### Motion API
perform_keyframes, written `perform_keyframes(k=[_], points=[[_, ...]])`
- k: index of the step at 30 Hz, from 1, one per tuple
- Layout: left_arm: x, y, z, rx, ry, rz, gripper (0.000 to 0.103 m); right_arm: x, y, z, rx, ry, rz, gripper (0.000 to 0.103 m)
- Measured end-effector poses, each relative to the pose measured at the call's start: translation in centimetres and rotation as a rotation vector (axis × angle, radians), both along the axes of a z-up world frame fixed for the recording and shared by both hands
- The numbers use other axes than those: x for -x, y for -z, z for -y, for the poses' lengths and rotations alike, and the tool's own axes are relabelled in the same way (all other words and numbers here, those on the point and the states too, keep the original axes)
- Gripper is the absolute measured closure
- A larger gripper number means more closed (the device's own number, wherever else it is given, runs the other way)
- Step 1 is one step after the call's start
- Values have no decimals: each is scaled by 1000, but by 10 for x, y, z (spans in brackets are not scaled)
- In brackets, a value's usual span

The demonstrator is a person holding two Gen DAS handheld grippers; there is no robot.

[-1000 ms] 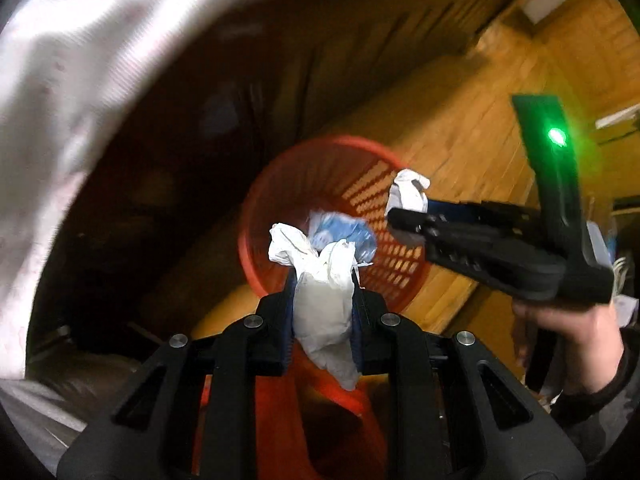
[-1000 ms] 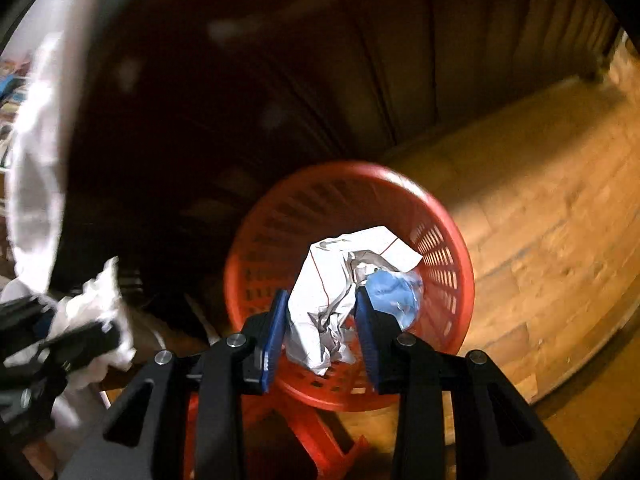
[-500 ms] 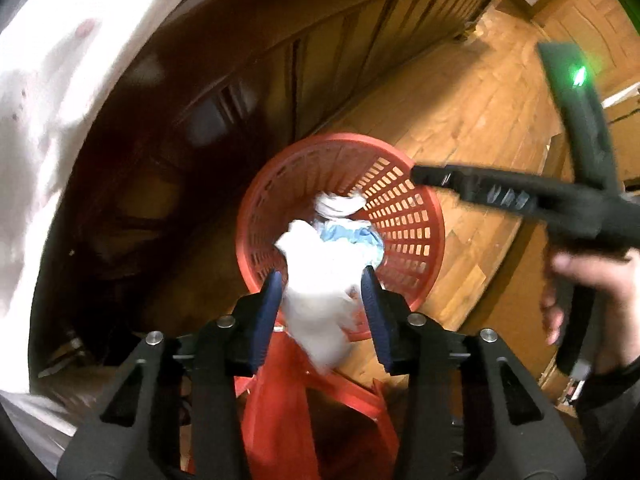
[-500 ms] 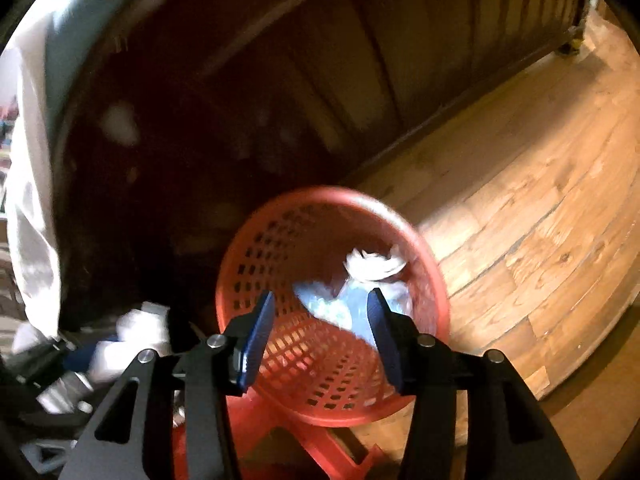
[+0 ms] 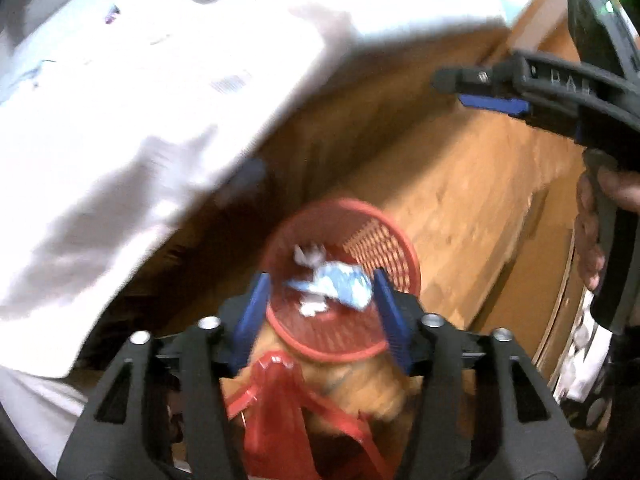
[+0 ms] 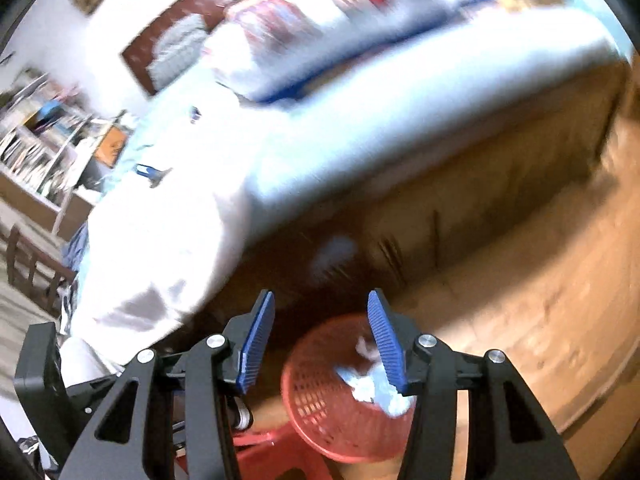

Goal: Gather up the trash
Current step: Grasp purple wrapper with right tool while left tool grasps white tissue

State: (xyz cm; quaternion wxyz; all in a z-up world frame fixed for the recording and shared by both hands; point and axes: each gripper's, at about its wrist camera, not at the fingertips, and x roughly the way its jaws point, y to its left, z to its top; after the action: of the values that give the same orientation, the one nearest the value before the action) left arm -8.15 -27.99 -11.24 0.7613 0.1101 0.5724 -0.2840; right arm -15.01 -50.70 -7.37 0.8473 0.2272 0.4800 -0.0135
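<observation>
The left claw is standing wide with nothing between its blue pads; its jaws have just been opening. The right claw is also standing apart and empty, and its jaws have just been opening too. In the left wrist view the right claw is showing at the upper right, with a hand gripping its handle.

Below both claws a red basket is standing on the wooden floor, close to the dark wooden side of a bed. The crumpled white and pale blue trash is lying inside the basket, near its far wall. A red plastic stool is showing just beside the basket, on its near side.

Farther away a white sheet is hanging over the edge of the bed, and pillows are lying blurred at its far end.
</observation>
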Motion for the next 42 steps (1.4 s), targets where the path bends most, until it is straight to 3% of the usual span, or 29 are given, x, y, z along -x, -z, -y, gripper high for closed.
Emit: perform_keyframes(k=[8, 14, 17, 24, 35, 42], points=[[-49, -99, -113, 104, -280, 249, 30, -70, -95, -79, 64, -189, 170, 50], [-83, -128, -207, 87, -495, 400, 28, -153, -118, -149, 101, -344, 238, 48], [-103, -122, -252, 95, -576, 438, 28, -201, -108, -182, 120, -398, 240, 48], [-146, -87, -308, 85, -669, 390, 28, -319, -59, -220, 193, -441, 203, 49], [-189, -37, -324, 158, -673, 295, 28, -491, 24, -236, 275, -373, 111, 50], [-192, -23, -327, 188, -688, 254, 28, -544, 75, -234, 181, -291, 13, 50]])
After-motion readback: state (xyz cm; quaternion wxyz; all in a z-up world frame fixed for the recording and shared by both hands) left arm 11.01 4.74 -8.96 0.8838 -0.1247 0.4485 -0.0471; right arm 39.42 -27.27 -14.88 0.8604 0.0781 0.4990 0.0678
